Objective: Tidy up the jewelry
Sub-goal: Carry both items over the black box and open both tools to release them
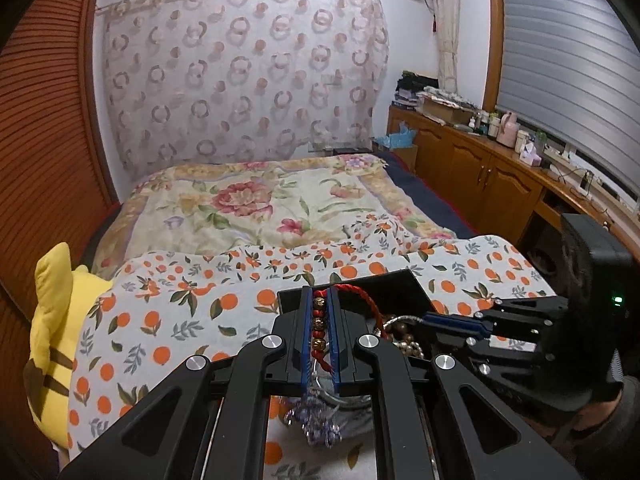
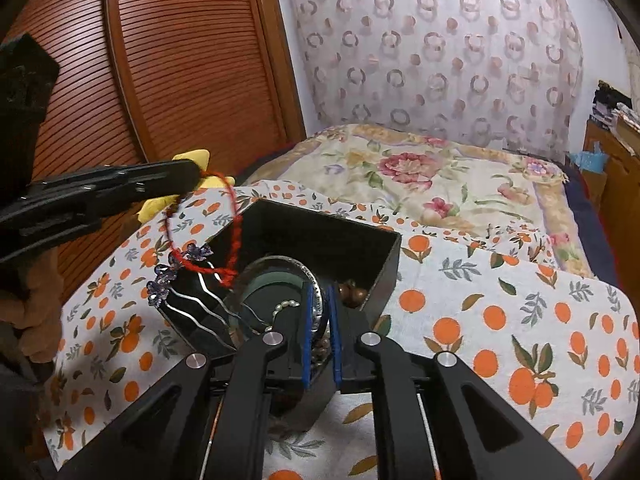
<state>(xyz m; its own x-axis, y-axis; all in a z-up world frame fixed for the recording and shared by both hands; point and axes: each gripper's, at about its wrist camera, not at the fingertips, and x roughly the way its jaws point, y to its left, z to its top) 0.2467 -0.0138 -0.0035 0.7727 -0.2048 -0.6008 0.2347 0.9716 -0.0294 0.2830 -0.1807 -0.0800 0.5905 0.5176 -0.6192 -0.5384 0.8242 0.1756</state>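
Two grippers work at the black box (image 2: 340, 236) on the bed: left gripper (image 1: 320, 320) clenched on the red beaded bracelet (image 1: 319, 322), lifted above it. Right gripper (image 2: 320, 332) pinches the box's near wall, steadying it; next, I judge, lower the bracelet inside and release.

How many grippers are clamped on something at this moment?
2. The left gripper pinches the red beaded bracelet, whose cord hangs over the black box. The right gripper is closed on the box's near wall. The box contents partly hide the contact.
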